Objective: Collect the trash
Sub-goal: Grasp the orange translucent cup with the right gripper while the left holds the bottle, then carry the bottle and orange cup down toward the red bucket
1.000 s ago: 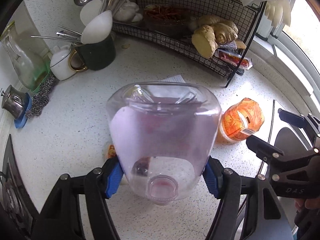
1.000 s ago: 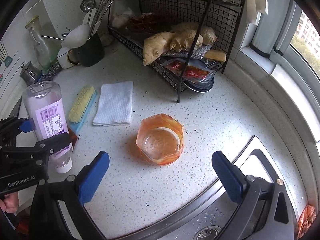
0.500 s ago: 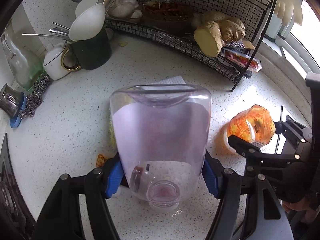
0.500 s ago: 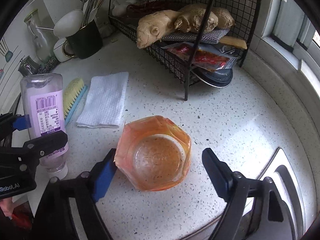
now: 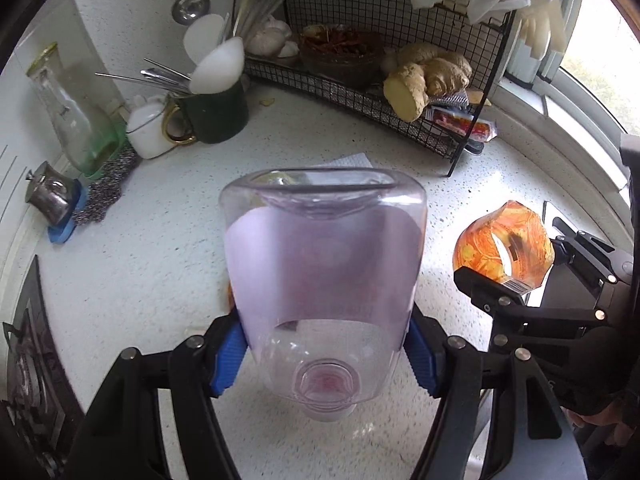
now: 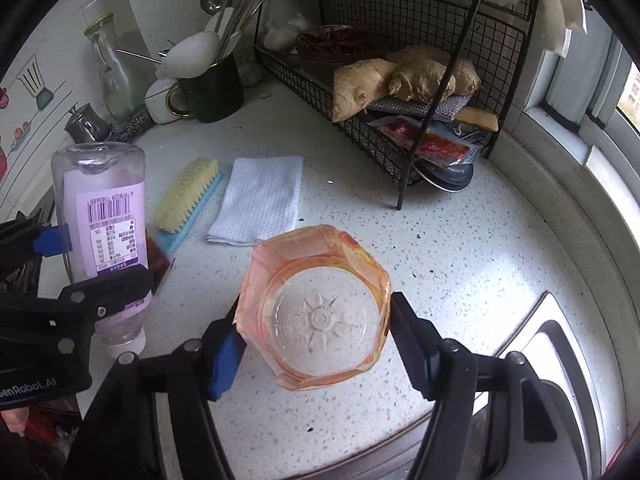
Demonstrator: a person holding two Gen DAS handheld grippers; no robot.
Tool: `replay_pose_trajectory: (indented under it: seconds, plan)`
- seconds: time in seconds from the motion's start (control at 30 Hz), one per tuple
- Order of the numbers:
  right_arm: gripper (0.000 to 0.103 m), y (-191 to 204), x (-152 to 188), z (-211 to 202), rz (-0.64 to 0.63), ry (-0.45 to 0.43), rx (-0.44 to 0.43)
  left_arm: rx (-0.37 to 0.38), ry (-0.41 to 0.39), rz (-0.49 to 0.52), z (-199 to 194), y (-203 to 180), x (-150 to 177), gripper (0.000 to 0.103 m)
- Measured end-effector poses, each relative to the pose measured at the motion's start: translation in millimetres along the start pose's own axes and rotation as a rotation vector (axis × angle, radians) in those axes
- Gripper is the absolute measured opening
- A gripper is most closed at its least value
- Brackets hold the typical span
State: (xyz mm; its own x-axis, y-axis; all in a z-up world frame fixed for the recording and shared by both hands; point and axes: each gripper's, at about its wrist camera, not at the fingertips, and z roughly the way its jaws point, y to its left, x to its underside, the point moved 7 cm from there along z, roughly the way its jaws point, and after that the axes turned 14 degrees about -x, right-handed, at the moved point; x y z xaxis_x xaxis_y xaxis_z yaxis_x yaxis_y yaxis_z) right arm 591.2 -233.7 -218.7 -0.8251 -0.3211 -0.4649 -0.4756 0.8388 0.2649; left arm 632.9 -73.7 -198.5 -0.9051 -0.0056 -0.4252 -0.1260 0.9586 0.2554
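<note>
Left wrist view: the left gripper (image 5: 326, 350) clamps the clear bottle (image 5: 324, 276) at lower centre, cap toward the camera, long axis running up-frame.

Right wrist view: the right gripper (image 6: 314, 334), jaws just closing, pinches the orange jar (image 6: 316, 312) at lower centre above the bench (image 6: 460, 240).

Left hand-held gripper (image 5: 324, 354) clamps clear bottle (image 5: 324, 276) upside-down — orange jar (image 5: 504, 248) in right hand-held gripper (image 5: 516, 280).

"enRobot.AI" stands on the left tool (image 6: 90, 266); the bottle's (image 6: 102, 216) label print is unreadable.
</note>
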Motion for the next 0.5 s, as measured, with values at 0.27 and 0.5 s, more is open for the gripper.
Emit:
replay_pose_trajectory:
  seconds: [0.27, 0.5]
  plan:
    - [0.065, 41, 17, -46, 0.006, -0.041, 0.012, -0.002, -0.057, -0.002, -48, 31, 27, 0.067]
    - [0.065, 91, 46, -75, -0.004, -0.06, 0.019, 0.012, -0.113, -0.01, -83, 68, 65, 0.067]
